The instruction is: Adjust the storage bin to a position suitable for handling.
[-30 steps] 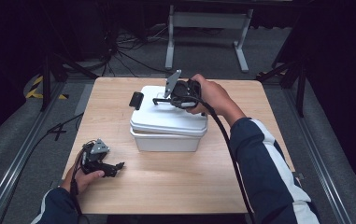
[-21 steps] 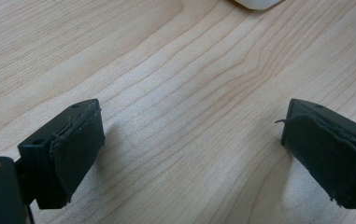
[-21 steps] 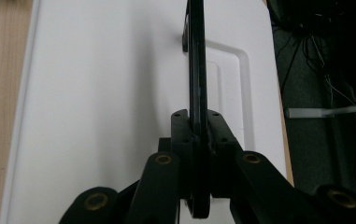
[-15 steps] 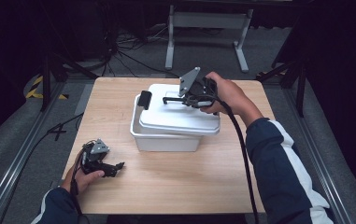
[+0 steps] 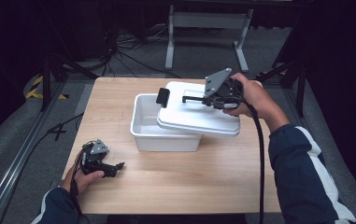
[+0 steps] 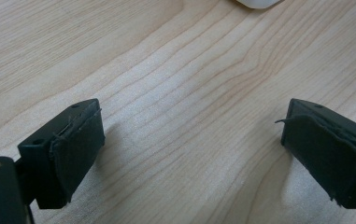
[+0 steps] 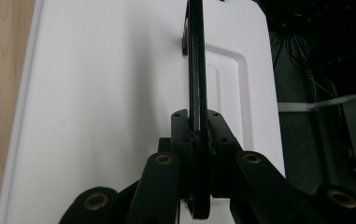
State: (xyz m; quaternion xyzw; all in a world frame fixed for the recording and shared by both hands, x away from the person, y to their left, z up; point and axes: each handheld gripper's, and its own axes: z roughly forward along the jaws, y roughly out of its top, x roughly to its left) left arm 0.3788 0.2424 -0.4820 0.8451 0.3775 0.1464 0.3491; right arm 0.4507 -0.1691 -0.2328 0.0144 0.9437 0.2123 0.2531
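Gripping the black handle point(image 7: 195, 70) of the white lid point(image 5: 199, 112), the right gripper point(image 5: 213, 97) has its jaws pressed shut on that thin upright bar, one jaw on each face of it, as the right gripper view shows clearly. Lid is raised off the white tub point(image 5: 159, 128) and shifted toward the tub's right side: its right edge overhangs the tub's right wall, and the tub's left part lies uncovered, pale interior showing. Lid sits tilted, not flush on the rim; whether its underside touches the tub's right rim, cannot tell. A black latch point(image 5: 162, 97) stands at the lid's left end, above the tub's open part. Grey three-cornered plate point(image 5: 218, 81) rides atop the right gripper, above the lid. Right hand point(image 5: 252, 95) wraps the gripper body just right of the tub; dark sleeve with a white stripe point(image 5: 306, 172) runs down toward the near table edge.

Tub stands on the wooden table point(image 5: 189, 182), around the middle of the top.

Left gripper point(image 5: 102, 164) rests low on the table, well apart from the tub, toward the tub's near-left. Left hand point(image 5: 84, 177) holds it. In the left gripper view its jaws stand wide apart with bare wood grain between them, nothing held; torn black pads point(image 6: 77, 149) face each other across the gap. A white corner of the tub point(image 6: 259, 3) peeks in at the top edge of that view.
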